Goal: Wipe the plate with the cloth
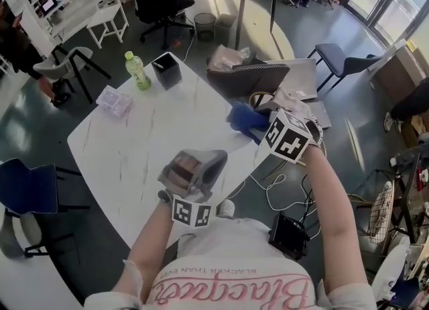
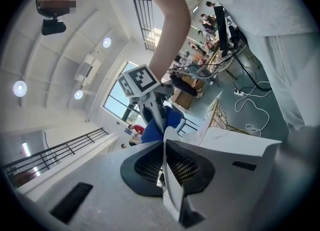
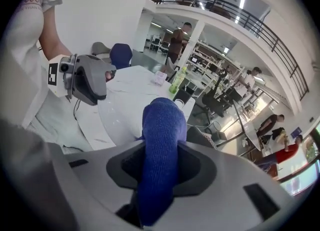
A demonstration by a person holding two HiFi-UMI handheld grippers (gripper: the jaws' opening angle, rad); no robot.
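Blue knitted cloth (image 3: 160, 145) is pinched in the jaws of the right gripper (image 1: 263, 119), above the edge of the white desk (image 1: 134, 141). The jaws of the left gripper (image 1: 200, 168) are clamped on the rim of a thin white plate (image 2: 170, 185), held near the cloth.

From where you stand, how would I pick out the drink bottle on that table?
Look at the big white table, toward its far corner. There the bottle stands upright just left of a black box, with a clear packet lying nearer you. It is the only green thing on the table.
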